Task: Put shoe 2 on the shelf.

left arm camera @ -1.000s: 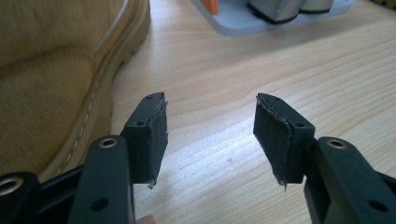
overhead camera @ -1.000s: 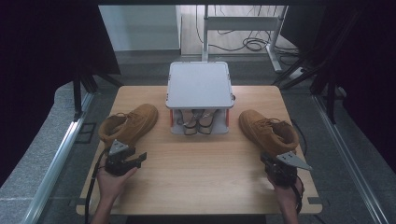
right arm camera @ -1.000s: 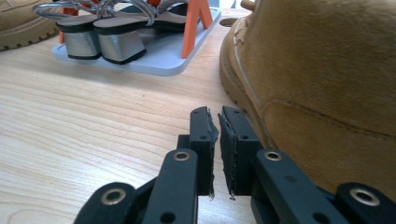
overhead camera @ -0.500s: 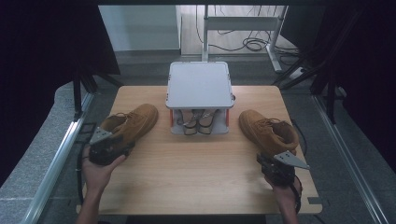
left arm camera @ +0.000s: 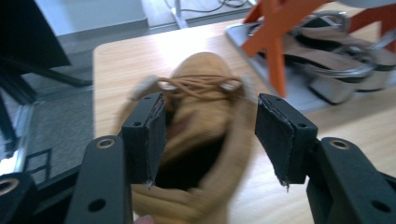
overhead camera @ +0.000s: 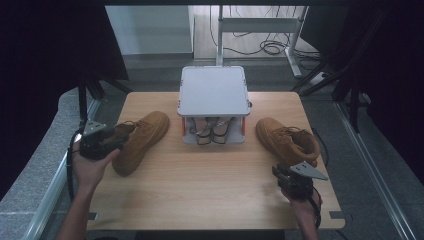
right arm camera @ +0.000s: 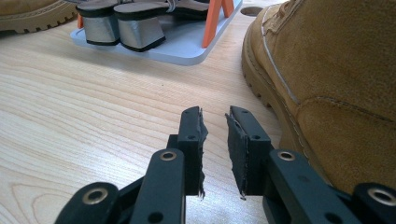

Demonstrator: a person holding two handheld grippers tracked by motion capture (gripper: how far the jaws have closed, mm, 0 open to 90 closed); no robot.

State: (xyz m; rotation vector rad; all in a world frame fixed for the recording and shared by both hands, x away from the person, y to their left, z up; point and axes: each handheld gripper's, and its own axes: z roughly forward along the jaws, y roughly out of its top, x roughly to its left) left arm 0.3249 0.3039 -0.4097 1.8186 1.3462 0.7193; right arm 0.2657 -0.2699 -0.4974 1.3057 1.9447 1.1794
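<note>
- Two hand-held grippers work at the near side of the table (overhead camera: 200, 200). The right gripper (right arm camera: 215, 121) lies low over the wood just beside the right boot (right arm camera: 336, 93). Its jaws stand a narrow gap apart, having just been opening, and nothing is between them.
- Left gripper (left arm camera: 210, 126): the jaws are spread wide on either side of the collar of the left boot (overhead camera: 145, 137). The pads do not appear to press on the suede, so this reads as released rather than grasping.
- Both boots rest on the tabletop, one to each side of the shoe rack (overhead camera: 214, 90) and well apart from each other. Neither is lifted.
- The rack stands at mid-table toward the far edge. Its upper shelf is bare, and a pair of sandals (overhead camera: 212, 131) sits on the lower shelf.
- Progress, as a judgement: the work is at an early stage, with a grasp on the left boot being set up. Closing, lifting and placing that boot are all left to do, and the right boot is untouched.
- Hard to make out: the left boot is blurred in the left gripper view, so contact at the left pad cannot be settled. The upper shelf hides most of the sandals from above. The right boot is cut off at the edge of the right gripper view.
</note>
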